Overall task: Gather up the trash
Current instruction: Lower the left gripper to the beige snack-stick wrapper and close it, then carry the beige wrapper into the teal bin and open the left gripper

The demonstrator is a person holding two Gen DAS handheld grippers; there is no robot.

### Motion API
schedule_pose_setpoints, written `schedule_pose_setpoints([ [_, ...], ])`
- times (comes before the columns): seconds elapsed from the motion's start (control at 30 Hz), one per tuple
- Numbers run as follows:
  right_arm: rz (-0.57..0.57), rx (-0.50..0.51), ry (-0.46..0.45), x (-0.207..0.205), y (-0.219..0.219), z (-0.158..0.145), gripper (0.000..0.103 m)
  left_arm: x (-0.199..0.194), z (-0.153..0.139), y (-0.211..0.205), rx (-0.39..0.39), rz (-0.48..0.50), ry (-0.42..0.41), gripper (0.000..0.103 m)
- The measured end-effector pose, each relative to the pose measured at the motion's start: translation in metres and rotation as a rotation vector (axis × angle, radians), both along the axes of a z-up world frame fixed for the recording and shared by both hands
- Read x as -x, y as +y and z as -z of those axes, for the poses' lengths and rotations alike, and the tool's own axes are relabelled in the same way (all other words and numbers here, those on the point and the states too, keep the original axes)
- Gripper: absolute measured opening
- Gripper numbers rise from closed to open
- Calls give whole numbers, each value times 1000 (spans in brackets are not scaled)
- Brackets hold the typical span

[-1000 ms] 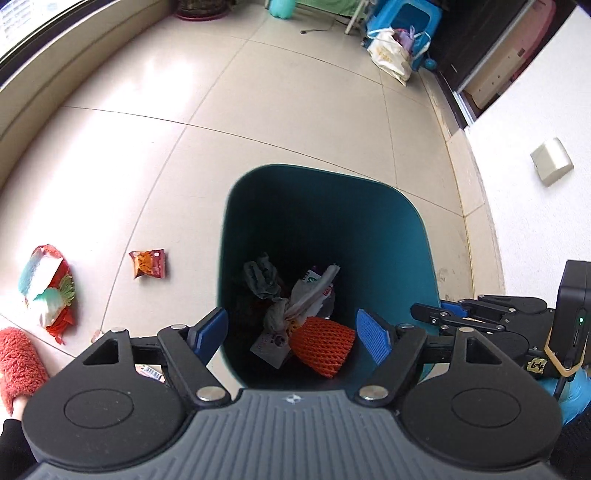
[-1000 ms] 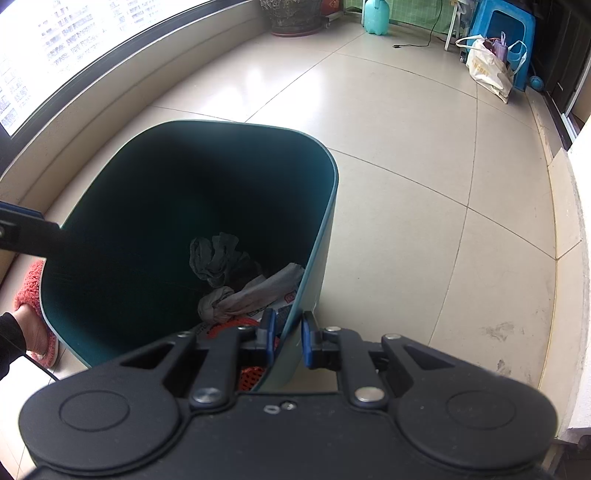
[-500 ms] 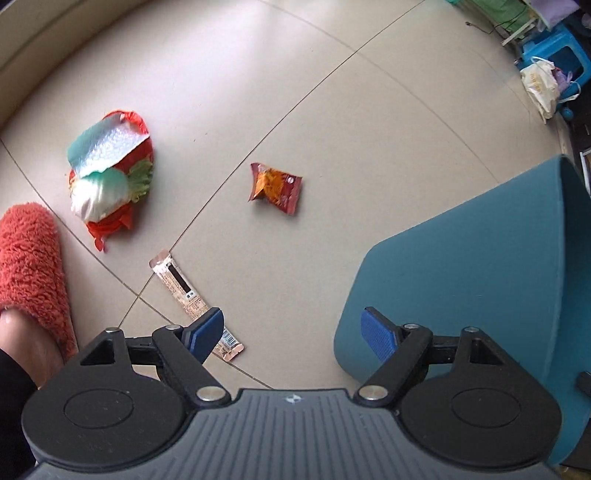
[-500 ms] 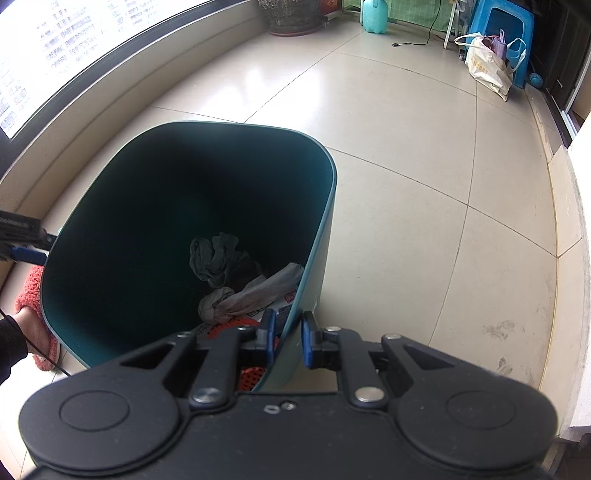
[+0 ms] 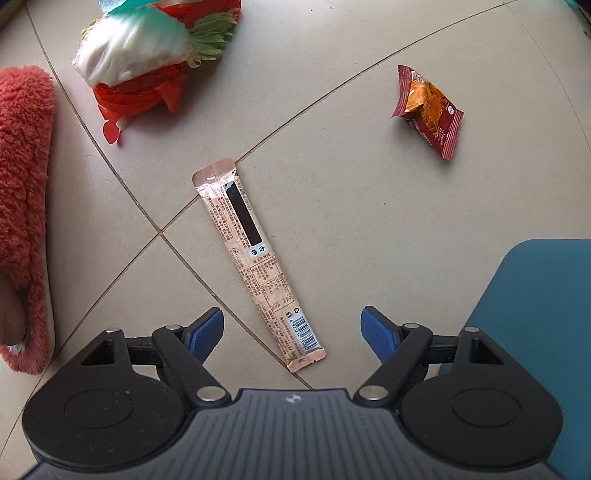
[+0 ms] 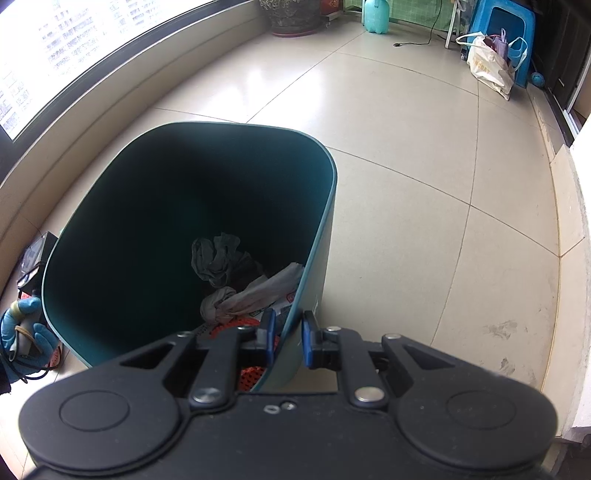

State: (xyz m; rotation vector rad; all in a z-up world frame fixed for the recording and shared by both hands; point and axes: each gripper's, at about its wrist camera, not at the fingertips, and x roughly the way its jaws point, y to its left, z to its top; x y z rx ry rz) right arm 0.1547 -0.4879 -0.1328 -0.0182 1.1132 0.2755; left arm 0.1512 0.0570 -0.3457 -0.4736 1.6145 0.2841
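My left gripper [image 5: 292,330] is open and empty, low over the tiled floor, with the near end of a long pink sachet wrapper [image 5: 255,262] lying between its fingers. A red-orange snack packet [image 5: 428,110] lies further off to the right. A red bag with lettuce-like waste [image 5: 144,55] lies at the far left. My right gripper [image 6: 289,338] is shut on the near rim of the teal trash bin [image 6: 325,221], which also shows in the left wrist view [image 5: 546,317]. Inside the bin are grey rags [image 6: 221,258] and an orange mesh [image 6: 247,325].
A red fluffy slipper [image 5: 22,184] on a foot is at the left of the left wrist view. In the right wrist view a blue-gloved hand [image 6: 22,328] is left of the bin. A wall [image 6: 583,221] runs along the right. A blue stool [image 6: 506,33] and a white bag [image 6: 487,66] stand far back.
My left gripper swung from above the bin down to the floor on its left and closed in on the pink wrapper. The right gripper stayed clamped on the bin rim.
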Motion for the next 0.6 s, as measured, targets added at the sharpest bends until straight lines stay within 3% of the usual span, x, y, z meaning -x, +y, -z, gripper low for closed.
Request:
schedule_pose_setpoints([
  [0.13,-1,-2,-1,0,0,0,14,-2,11,-3,-30,14,8,80],
  [0.2,-1,-2,0,1,0,0,14,-2,15,-5,-54,28,13,72],
  [0.27,-1,-2,0,1,1,0,14,-3,19,-9,-72,39,27,57],
  [0.4,1,-7,1,0,0,0,14,-5,16,-14,-115,65,13,53],
  [0.47,0,-7,1,0,0,0,14,-5,12,-18,-129,75,8,35],
  [0.6,0,-9,-1,0,-2,0,14,-9,7,-22,-136,87,14,31],
])
